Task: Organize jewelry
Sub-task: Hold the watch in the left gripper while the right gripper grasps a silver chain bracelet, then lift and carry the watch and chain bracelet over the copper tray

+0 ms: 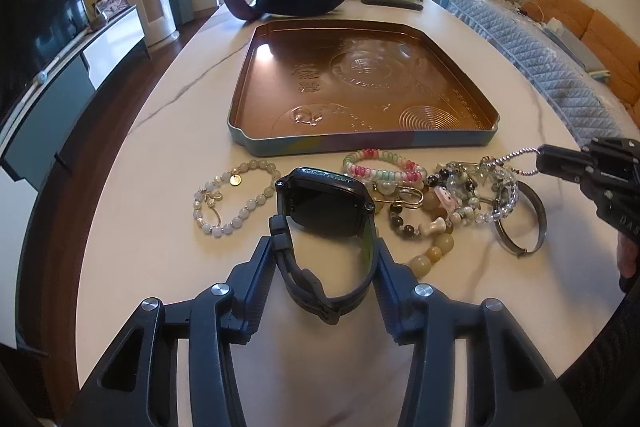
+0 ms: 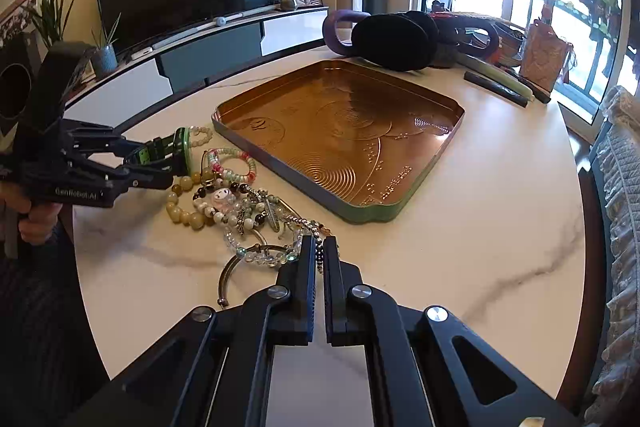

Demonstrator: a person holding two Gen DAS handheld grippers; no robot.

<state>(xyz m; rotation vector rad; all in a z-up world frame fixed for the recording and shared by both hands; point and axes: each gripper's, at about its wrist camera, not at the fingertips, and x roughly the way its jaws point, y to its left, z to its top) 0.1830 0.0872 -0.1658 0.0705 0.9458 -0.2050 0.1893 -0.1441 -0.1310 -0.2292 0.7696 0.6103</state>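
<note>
Left gripper clamps black square-faced smartwatch with rubber strap, near white marble table's front edge. Pale bead bracelet left of it, mixed bracelet pile right. Copper-lined metal tray behind. Right gripper pinches silver ball chain, fingers nearly closed.

the tray is coppery gold inside with embossed rings and characters, its outer wall teal, purple and yellow. the table is white marble with grey veins. the watch is black; one bracelet mixes pink, green and white beads.
</note>
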